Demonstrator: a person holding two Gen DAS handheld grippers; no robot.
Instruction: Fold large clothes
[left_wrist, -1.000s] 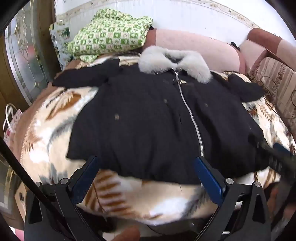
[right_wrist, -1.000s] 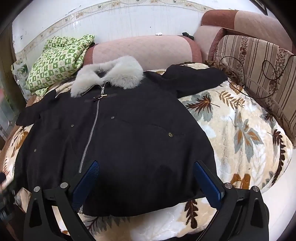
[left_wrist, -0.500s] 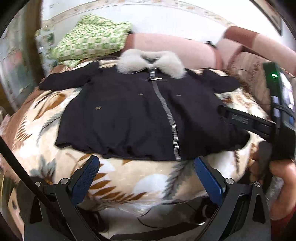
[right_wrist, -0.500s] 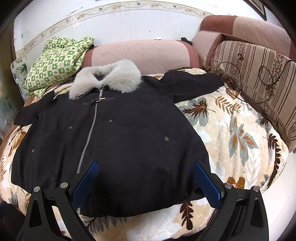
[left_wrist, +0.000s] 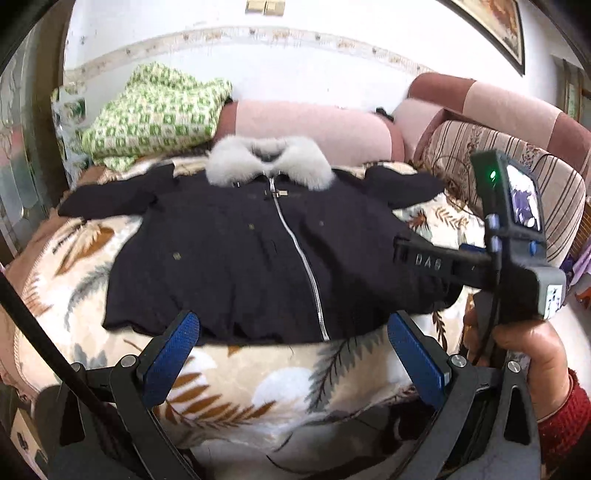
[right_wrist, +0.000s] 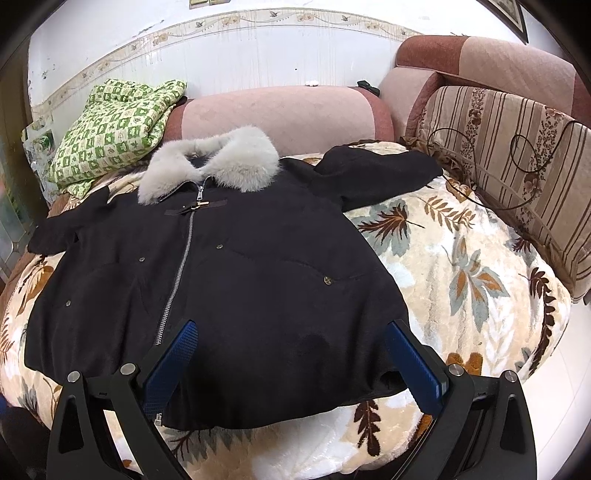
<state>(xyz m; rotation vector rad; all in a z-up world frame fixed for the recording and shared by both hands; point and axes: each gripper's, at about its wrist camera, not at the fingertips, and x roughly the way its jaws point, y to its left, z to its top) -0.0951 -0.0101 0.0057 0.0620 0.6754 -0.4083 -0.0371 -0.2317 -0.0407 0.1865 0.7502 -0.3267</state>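
Right gripper (right_wrist: 288, 363): jaws spread wide, nothing between them, hovering low over the hem of the coat (right_wrist: 221, 288), on the side right of the zip (right_wrist: 177, 273). Left gripper (left_wrist: 291, 356): likewise spread and empty, held back off the near edge of the bed, the hem just ahead of its fingertips. Coat: black, grey fur collar (right_wrist: 210, 166), zipped shut, lying flat and face up on the leaf-print blanket (right_wrist: 461, 266). Long axis runs straight away from both grippers, hem nearest, collar farthest; both sleeves spread sideways near the collar end. Judged nearer to the work: the right gripper, already above the cloth. A first fold would likely start at the hem or a side edge. Folded green checked quilt (right_wrist: 110, 125) at the far left corner, apart from the coat. Readable writing: "DAS" on the right gripper's side bar (left_wrist: 428, 261), seen from the left wrist view. No brand legible on the coat.
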